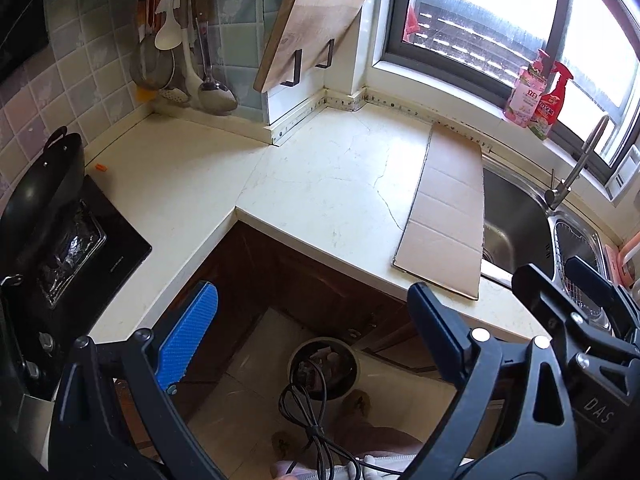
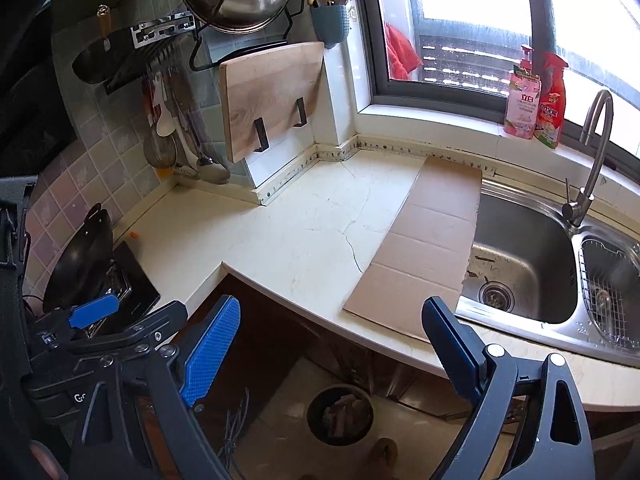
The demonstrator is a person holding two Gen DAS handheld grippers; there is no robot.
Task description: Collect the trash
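A flat sheet of brown cardboard lies on the cream countertop, its right edge hanging over the sink. A tiny orange scrap sits on the counter near the stove. On the floor below the counter's inner corner stands a round trash bin with scraps in it. My left gripper is open and empty above the bin. My right gripper is also open and empty, close beside the left, over the counter's front edge.
A black wok rests on the stove at the left. The steel sink with faucet is at the right, and two cleaner bottles stand on the sill. A cutting board and hanging utensils line the wall. A black cable dangles over the floor.
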